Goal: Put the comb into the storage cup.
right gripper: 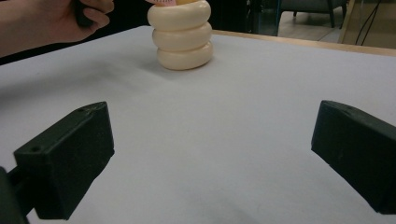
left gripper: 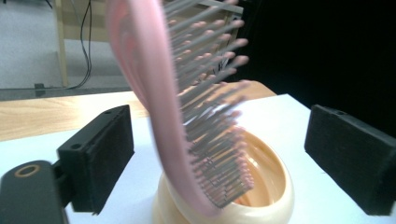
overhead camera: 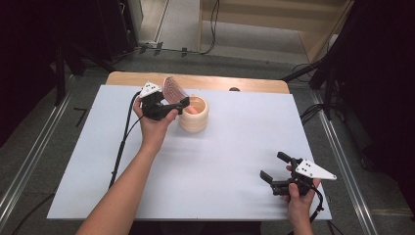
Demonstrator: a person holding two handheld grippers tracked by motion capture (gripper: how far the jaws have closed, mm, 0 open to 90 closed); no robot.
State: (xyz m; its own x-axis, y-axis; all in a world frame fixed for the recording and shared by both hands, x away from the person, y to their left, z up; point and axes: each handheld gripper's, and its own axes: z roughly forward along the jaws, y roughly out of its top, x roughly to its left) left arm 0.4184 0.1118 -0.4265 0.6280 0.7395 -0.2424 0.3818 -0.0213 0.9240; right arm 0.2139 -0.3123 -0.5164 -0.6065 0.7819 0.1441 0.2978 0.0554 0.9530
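left gripper (left gripper: 219, 154) gaping apart around pink hairbrush (left gripper: 187, 107) | brush standing in cream cup (overhead camera: 194, 114) near table's far edge | right gripper (right gripper: 210, 158) gaping, empty | brush probably light, stiff; grab handle

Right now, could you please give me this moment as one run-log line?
left gripper: open, jaws clear of pink bristle hairbrush | hairbrush: standing in cream ribbed holder | right gripper: open, empty

Pink hairbrush (left gripper: 154, 93) — greyish bristles, perhaps pink-tipped; cream holder (overhead camera: 194, 115); white table (overhead camera: 235, 147).
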